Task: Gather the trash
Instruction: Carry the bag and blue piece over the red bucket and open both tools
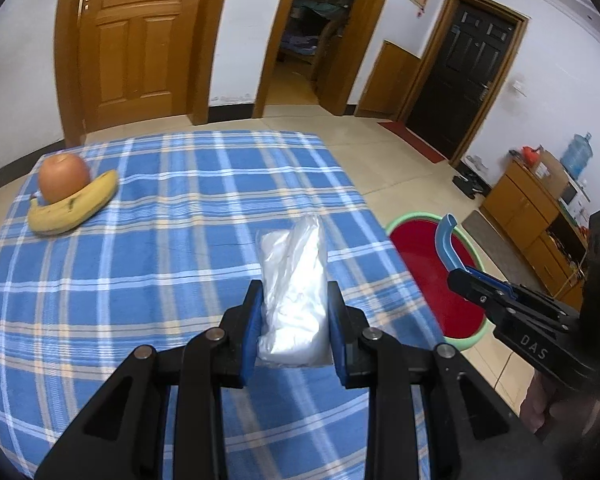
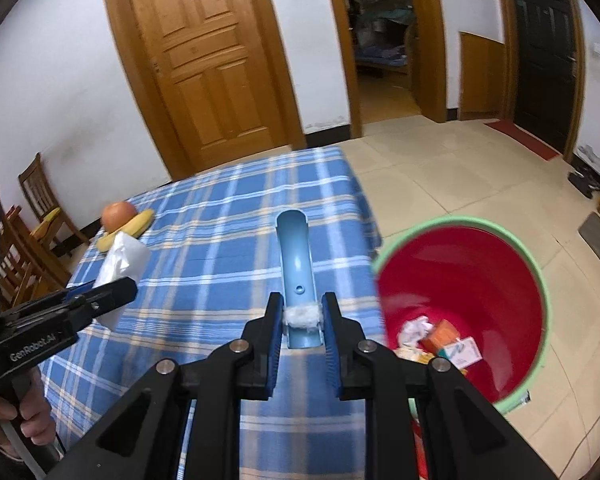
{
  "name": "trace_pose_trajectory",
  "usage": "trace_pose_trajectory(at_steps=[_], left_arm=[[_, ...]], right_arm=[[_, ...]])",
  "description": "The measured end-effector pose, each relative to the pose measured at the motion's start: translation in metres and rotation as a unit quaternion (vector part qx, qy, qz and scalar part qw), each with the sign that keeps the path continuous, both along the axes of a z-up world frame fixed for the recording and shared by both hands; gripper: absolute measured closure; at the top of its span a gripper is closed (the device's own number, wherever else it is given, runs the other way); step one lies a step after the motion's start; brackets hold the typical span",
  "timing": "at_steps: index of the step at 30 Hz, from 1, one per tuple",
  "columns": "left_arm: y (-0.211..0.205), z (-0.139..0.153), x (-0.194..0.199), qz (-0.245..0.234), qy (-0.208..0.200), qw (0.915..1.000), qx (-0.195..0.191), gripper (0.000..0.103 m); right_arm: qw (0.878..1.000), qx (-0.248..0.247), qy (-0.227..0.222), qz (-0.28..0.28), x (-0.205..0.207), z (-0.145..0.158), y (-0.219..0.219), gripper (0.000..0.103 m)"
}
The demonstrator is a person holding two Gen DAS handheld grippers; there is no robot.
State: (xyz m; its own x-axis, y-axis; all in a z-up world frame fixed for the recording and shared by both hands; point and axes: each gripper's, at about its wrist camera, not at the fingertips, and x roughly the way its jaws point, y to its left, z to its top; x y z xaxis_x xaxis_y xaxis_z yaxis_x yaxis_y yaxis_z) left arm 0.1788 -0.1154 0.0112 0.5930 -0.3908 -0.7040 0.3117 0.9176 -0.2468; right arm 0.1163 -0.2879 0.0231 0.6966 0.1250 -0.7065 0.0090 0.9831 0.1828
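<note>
A blue-plaid tabletop (image 1: 172, 264) stands in a tiled room with wooden doors. The left gripper (image 1: 294, 320) has its fingers clamped on a crumpled clear plastic bag (image 1: 296, 280). The right gripper (image 2: 302, 320) is clenched on a curved blue plastic piece (image 2: 296, 256) with white fluff. Both hang near the red trash bin (image 2: 460, 280) beside the tabletop, probably for dropping. The apple (image 1: 63, 178) and banana (image 1: 76, 208) sit well apart from it.

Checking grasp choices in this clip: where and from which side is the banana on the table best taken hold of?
Grip the banana across its thick middle, probably coming from above on the near side. It lies flat on the checked tablecloth, its curve wrapped around the apple sitting against its far, inner side, so fingers there would bump the apple. Both grippers are full now.
</note>
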Motion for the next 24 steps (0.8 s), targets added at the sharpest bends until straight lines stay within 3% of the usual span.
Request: trace_pose_trajectory(at_steps=[21,24], left_arm=[[-0.091,-0.015,0.009,-0.075,0.012,0.9969,0.019,0.073],[-0.100,-0.017,0.009,-0.083,0.013,0.9962,0.022,0.073]], right_arm=[[0.993,0.021,0.050,-0.109,-0.017,-0.048,-0.105,0.079],[0.992,0.023,0.050,-0.116,-0.019,-0.051,-0.112,0.074]])
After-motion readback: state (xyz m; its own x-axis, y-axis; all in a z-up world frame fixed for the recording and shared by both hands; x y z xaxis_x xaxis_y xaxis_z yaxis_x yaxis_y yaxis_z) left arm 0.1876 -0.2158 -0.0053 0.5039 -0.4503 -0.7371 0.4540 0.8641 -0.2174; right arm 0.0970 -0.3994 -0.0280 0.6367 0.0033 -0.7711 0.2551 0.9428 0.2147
